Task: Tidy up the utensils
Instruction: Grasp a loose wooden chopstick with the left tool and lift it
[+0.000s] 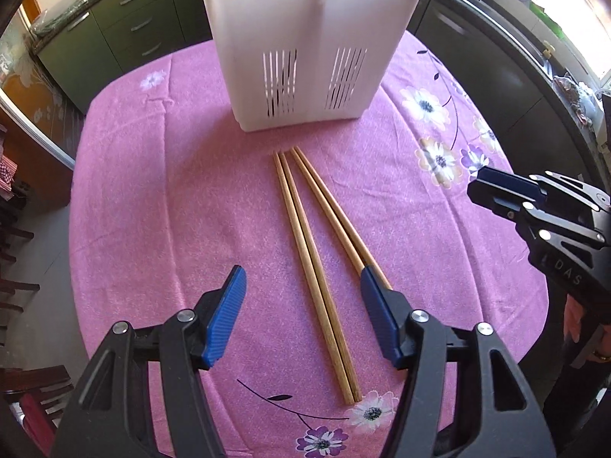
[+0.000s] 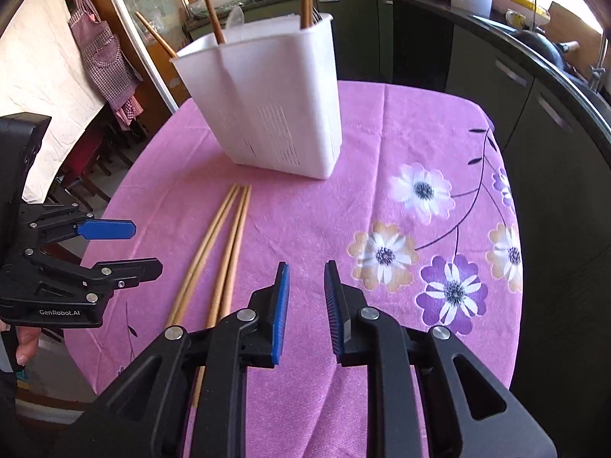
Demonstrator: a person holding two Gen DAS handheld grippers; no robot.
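Observation:
Several wooden chopsticks lie side by side on the pink flowered tablecloth, pointing at a white slotted utensil holder that stands upright at the far side. The holder has chopsticks and a fork standing in it. My left gripper is open and empty, its jaws wide apart above the near ends of the chopsticks. My right gripper is open with a narrow gap and empty, just right of the chopsticks. Each gripper shows in the other's view: the right one and the left one.
Dark green kitchen cabinets and a counter with a sink ring the table's far and right sides. Wooden chairs and a hanging checked apron are at the left. The tablecloth edge drops off close on the right.

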